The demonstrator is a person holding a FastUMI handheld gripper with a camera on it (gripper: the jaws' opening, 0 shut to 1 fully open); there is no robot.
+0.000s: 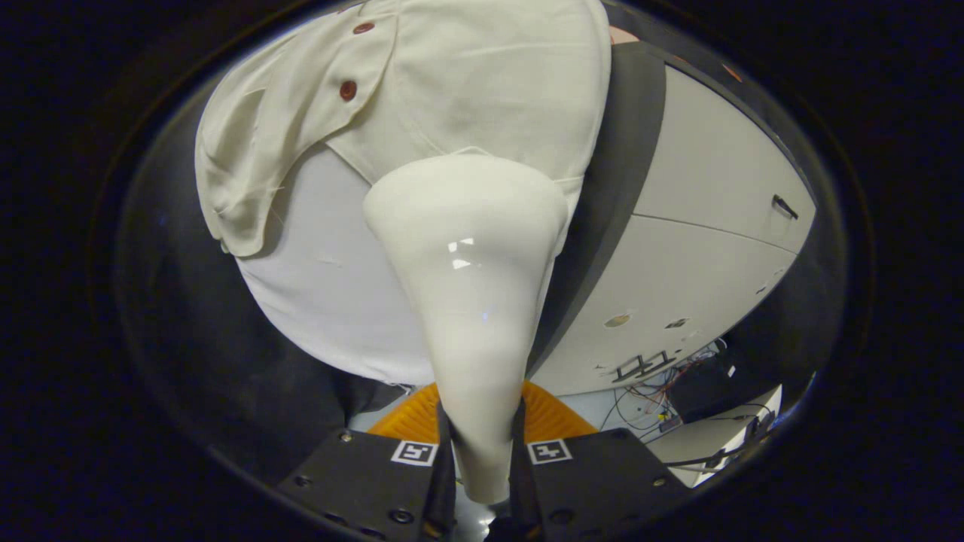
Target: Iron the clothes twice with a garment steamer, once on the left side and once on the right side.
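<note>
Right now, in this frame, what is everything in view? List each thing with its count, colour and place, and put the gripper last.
garment steamer: one, glossy white, handle held between the fingers, wide head reaching forward onto the shirt.
shirt: one, cream white, hanging just beyond the steamer head, its front flap folded open to one side.
buttons: two visible, reddish brown, on the folded flap of the shirt.
panels: pale grey, beside the shirt, with a dark strip between them and it.
cables: a tangle, red and black, on the floor below the panels.
orange part: one, ribbed, just behind the steamer handle, above the fingers.
gripper: one, both fingers pressed on the steamer handle.
</note>
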